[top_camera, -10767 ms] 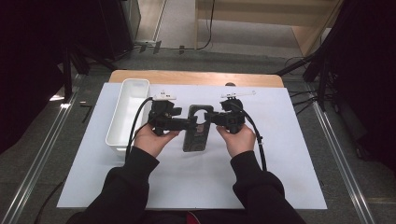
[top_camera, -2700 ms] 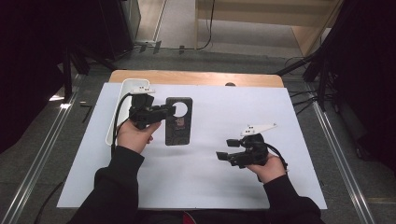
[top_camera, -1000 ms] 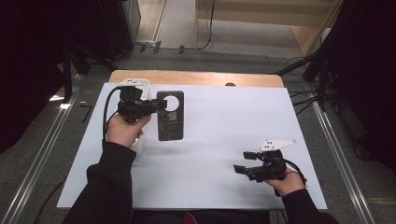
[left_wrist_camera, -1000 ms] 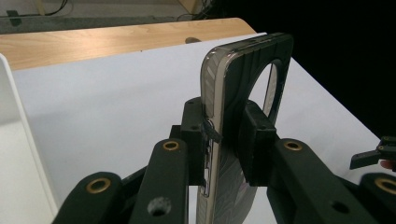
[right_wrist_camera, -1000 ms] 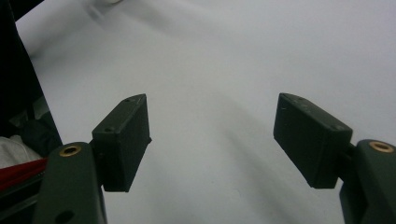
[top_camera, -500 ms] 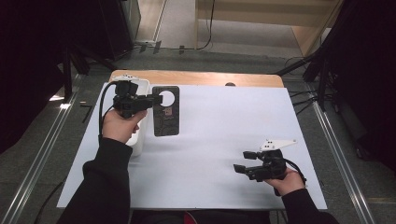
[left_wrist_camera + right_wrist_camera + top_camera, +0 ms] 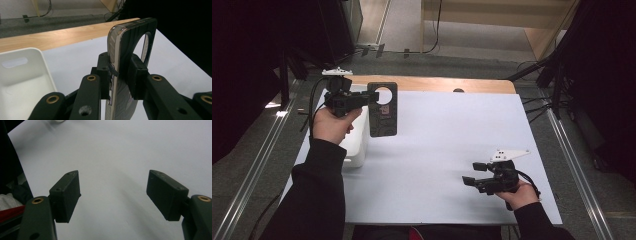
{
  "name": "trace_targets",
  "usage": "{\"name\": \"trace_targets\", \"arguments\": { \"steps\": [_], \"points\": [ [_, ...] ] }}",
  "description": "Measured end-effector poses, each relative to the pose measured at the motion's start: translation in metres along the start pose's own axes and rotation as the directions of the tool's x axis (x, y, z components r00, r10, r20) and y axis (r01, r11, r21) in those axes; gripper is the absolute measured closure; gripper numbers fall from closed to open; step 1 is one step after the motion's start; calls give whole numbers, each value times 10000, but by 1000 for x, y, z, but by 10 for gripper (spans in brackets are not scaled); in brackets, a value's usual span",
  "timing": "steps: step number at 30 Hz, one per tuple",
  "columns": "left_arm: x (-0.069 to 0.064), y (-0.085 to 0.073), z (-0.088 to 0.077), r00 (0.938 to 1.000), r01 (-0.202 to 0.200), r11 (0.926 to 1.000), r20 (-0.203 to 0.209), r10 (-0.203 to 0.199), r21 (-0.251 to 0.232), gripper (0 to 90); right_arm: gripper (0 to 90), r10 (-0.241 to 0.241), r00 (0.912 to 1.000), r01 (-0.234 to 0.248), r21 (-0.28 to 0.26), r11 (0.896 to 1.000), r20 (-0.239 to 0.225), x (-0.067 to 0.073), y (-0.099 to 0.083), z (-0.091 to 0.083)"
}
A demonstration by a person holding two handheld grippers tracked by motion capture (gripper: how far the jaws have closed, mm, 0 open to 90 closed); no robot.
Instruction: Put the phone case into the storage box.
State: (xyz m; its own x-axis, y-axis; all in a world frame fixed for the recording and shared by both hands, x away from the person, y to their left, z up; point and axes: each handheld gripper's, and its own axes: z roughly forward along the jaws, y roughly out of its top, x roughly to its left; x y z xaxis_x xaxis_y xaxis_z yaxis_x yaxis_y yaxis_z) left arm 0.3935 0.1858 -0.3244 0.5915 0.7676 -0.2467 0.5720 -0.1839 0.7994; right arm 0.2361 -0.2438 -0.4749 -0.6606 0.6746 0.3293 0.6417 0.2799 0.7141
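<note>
A black phone case (image 7: 383, 112) with a round cut-out near its top hangs upright in the air at the table's far left. My left gripper (image 7: 371, 97) is shut on its left edge, next to the white tray (image 7: 354, 150). In the left gripper view the case (image 7: 125, 50) stands edge-on between the pads of the left gripper (image 7: 120, 75), its silvery rim facing me. My right gripper (image 7: 469, 172) rests low at the near right of the white sheet, jaws open. In its own view the right gripper (image 7: 113, 192) has nothing but bare sheet between the pads.
A white sheet (image 7: 452, 130) covers the table, with a wooden board (image 7: 437, 84) along its far edge. The white tray (image 7: 22, 75) lies left of the case. Dark stands and cables surround the table.
The left hand has lifted the case higher and carried it a little left and farther away, beside the tray. The right hand has stayed put.
</note>
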Motion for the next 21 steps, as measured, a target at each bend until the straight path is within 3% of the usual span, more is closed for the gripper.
{"name": "trace_targets", "arguments": {
  "steps": [17,19,21],
  "points": [
    [20,22,-16,9992,172,9992,-366,-184,-349,741,263,9,10000,-9,9,10000,7,0,-1,0],
    [24,24,-18,9994,209,9987,-253,-220,-457,741,263,-8,10000,8,25,10000,-10,0,-1,1],
    [29,27,-18,9989,155,9989,-431,-174,-435,741,263,-20,10000,20,49,10000,-33,1,-1,1]
  ]
}}
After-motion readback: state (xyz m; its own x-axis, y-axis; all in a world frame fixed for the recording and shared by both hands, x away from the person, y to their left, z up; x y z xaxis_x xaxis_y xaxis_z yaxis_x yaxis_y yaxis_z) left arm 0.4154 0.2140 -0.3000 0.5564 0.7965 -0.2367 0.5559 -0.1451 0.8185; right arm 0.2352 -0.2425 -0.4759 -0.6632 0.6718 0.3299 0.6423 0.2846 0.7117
